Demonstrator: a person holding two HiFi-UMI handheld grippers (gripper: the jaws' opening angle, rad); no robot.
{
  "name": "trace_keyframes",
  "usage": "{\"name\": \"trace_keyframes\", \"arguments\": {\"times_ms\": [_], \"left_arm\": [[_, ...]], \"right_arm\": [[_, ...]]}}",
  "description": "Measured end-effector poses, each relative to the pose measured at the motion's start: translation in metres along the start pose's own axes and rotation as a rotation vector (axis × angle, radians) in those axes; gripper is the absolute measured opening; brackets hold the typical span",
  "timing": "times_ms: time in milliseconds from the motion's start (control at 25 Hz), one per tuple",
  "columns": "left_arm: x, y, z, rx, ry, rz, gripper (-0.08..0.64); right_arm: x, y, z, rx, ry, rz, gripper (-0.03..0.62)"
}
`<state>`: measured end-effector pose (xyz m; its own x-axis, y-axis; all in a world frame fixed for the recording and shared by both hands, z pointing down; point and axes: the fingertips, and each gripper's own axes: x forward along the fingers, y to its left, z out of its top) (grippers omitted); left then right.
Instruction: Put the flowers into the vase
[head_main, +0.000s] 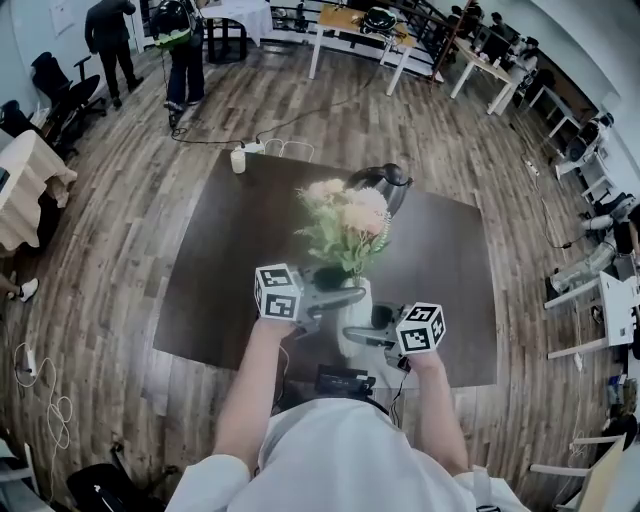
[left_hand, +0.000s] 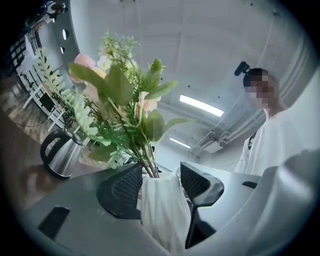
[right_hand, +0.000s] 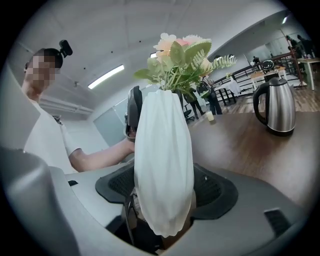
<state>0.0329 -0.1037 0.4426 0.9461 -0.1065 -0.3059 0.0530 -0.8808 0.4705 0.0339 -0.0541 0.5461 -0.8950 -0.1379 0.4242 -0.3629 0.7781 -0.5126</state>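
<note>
One vase (right_hand: 162, 165) between right jaws

A stainless-steel electric kettle (head_main: 388, 183) stands upright at the far side of the dark desk (head_main: 225, 265). Wood-plank floor (head_main: 120, 230) surrounds the desk. 2 people (head_main: 110, 38) stand far off, near black office chairs (head_main: 65, 90).
</note>
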Motion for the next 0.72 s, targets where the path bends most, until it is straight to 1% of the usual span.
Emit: {"name": "trace_keyframes", "arguments": {"times_ms": [160,320,400,560,640,720], "left_arm": [[-0.002,0.003,0.002,0.030,-0.007,0.037,0.224],[-0.008,0.011,0.004,-0.002,-0.053,0.075,0.225],[-0.008,0.012,0.004,-0.002,-0.065,0.088,0.225],[0.001,0.005,0.005,0.040,-0.046,0.075,0.246],[0.005,0.002,0.005,0.030,-0.052,0.062,0.252],[0.005,0.003,0.004,0.011,-0.075,0.067,0.252]], "right_arm": [[0.000,-0.004,0.005,-0.018,-0.030,-0.033,0.353],[-0.001,-0.006,0.009,0.008,-0.075,-0.046,0.353],[-0.002,-0.007,0.011,0.013,-0.087,-0.052,0.353],[0.004,-0.006,0.011,0.004,-0.092,-0.062,0.353],[0.009,-0.008,0.009,-0.013,-0.083,-0.091,0.353],[0.012,-0.011,0.007,-0.029,-0.066,-0.128,0.353]]}}
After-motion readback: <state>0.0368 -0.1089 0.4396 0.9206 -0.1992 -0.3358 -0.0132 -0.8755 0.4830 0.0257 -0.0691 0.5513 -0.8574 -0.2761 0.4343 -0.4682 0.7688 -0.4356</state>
